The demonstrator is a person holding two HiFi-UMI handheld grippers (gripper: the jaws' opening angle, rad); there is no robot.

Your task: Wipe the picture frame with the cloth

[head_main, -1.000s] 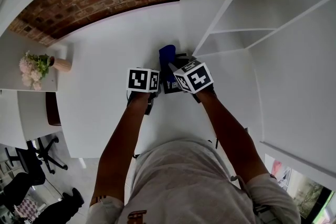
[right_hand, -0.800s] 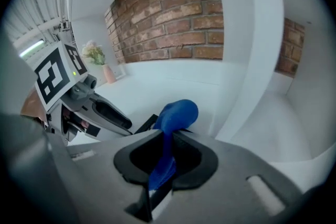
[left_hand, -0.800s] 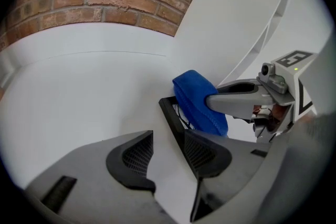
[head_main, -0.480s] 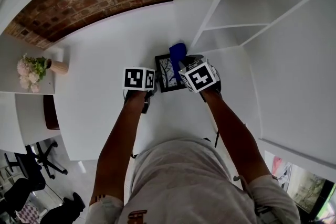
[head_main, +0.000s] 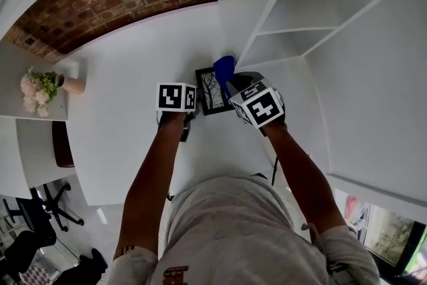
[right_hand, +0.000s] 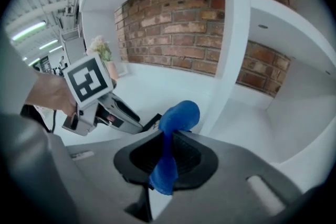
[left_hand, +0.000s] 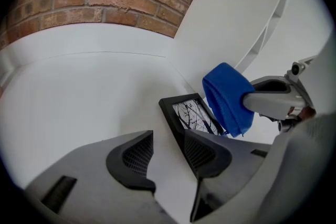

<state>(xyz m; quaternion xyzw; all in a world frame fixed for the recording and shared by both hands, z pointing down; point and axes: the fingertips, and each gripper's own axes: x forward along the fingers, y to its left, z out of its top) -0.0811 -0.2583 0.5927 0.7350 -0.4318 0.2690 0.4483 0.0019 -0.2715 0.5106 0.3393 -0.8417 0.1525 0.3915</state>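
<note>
Toward bench (head_main: 127,77) middle, left tool (left_hand: 167,143) is open, jaws apart over bare bench, right jaw just beside the picture frame (left_hand: 191,114). Frame lies flat near bench's right edge, by the shelf unit (head_main: 320,23). Right tool (right_hand: 167,140) clamps blue cloth (right_hand: 179,113), bunched over frame's right side; contact unclear.

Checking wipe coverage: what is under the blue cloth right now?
The picture frame lies under the cloth, which the right gripper grips. The frame's right side is covered, so whether they touch cannot be seen.
</note>
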